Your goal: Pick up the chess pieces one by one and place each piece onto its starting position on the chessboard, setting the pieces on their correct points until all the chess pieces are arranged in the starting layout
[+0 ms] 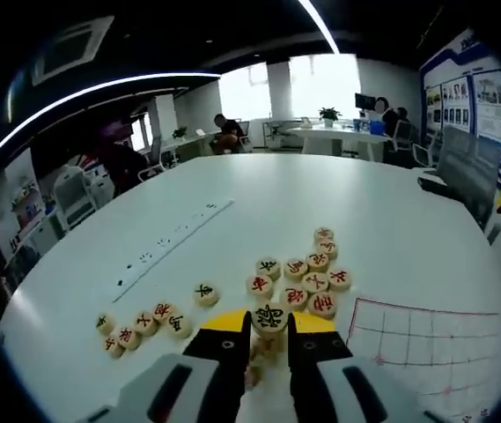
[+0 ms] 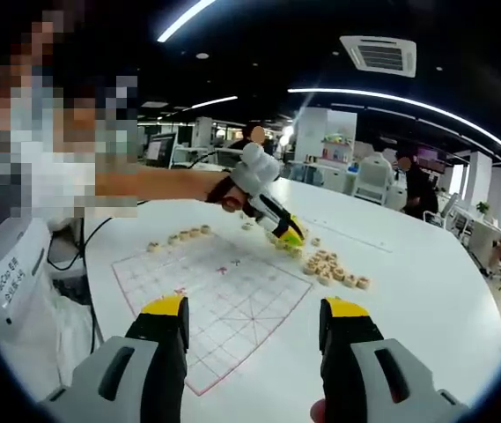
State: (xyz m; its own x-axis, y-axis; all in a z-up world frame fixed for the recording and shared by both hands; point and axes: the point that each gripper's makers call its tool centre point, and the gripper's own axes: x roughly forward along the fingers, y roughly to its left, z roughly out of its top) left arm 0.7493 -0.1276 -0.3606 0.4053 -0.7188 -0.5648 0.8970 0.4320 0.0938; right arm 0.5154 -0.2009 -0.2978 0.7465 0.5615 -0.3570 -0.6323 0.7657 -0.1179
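Two grippers show here, each with grey bodies, black jaws and yellow tips. In the left gripper view the left gripper [image 1: 269, 322] pinches one piece [image 1: 269, 317], a round, pale wooden disc with a dark carved character on its face, held just above the counter [image 1: 338, 203]. Beyond it lies a loose cluster of pieces [image 1: 307, 278], flat wooden discs marked in red or black; the characters are too small to read. A second row of discs [image 1: 140, 326] lies to the left, and one single disc [image 1: 205, 293] sits between the two groups. The counter is smooth, white and rounded. A flat white power strip [image 1: 173, 248] is set into it farther back. The board [image 1: 435, 348] is a thin white sheet printed with red grid lines, lying flat at the right.

In the right gripper view the right gripper [image 2: 254, 322] has its jaws spread wide with nothing between them, hovering over the near edge of the board [image 2: 219, 295]. Across the board, the left gripper [image 2: 276, 225] reaches down among the discs [image 2: 331, 267], and a short row of discs [image 2: 180, 236] lies along the far edge.
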